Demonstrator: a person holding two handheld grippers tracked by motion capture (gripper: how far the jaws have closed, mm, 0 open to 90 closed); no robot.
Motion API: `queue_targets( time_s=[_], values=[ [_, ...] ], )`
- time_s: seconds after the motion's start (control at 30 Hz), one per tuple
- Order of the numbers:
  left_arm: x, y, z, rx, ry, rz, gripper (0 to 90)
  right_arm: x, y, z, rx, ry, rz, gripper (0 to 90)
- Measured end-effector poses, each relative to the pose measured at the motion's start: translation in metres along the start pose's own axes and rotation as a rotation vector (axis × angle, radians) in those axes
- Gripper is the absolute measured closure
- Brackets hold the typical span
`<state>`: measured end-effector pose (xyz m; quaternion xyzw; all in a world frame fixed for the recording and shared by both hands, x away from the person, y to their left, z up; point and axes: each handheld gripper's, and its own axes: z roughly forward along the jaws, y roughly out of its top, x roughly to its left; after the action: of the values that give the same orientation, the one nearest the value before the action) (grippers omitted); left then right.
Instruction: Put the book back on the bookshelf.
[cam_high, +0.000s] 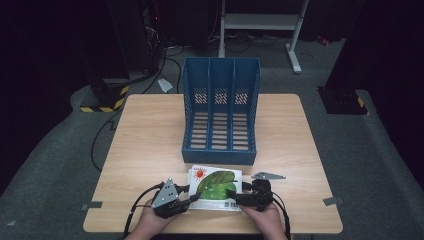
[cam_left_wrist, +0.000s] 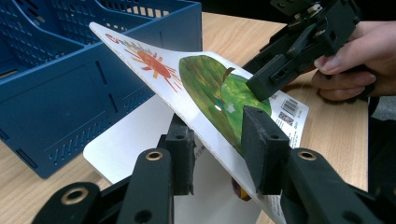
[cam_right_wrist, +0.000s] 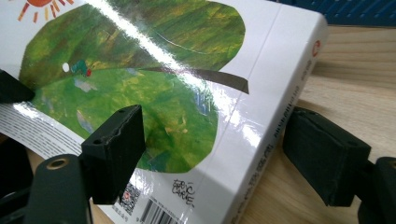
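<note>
Book (cam_high: 216, 189): on the worktop (cam_high: 150, 150), cover lifted.
Left tongs (cam_left_wrist: 217, 154): clamped on the raised cover's edge.
Right tongs (cam_right_wrist: 212, 156): wide, straddling the spine.

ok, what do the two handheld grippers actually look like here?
Both are matte black two-jaw units. The left gripper carries a grey three-cornered plate on top, and so does the right gripper. Each jaw ends in a blocky rectangular black pad on an arm with brass-ringed pivot holes. Black cables trail back from both past the person's hands. No sleeves are visible.
</note>
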<state>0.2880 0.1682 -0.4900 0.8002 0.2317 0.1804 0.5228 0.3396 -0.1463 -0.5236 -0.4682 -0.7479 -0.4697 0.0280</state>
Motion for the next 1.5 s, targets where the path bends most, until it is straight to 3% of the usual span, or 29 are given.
queue_targets(
  time_s=[0.13,0.27,0.63,0.83,1.23,1.5],
  values=[
    [0.000,0.000,0.000,0.001,0.001,-0.005,64.9,0.000,0.001,0.002,0.005,0.017,0.009,21.4],
    [0.002,-0.001,0.002,0.010,-0.005,-0.039,65.1,0.001,0.001,-0.002,-0.008,0.003,0.010,25.7],
    [0.002,-0.002,0.005,0.028,0.027,-0.101,65.0,0.006,0.002,-0.014,-0.071,-0.051,-0.056,33.6],
    [0.002,-0.004,0.007,0.033,0.021,-0.118,65.1,0.007,0.003,-0.015,-0.087,-0.057,-0.076,35.7],
    [0.002,-0.006,0.013,0.083,0.048,-0.099,67.7,0.017,0.006,-0.028,-0.177,-0.111,-0.173,38.1],
    [0.004,-0.007,0.016,0.103,0.110,-0.102,69.7,0.025,0.007,-0.033,-0.234,-0.131,-0.230,39.2]
  ],
)
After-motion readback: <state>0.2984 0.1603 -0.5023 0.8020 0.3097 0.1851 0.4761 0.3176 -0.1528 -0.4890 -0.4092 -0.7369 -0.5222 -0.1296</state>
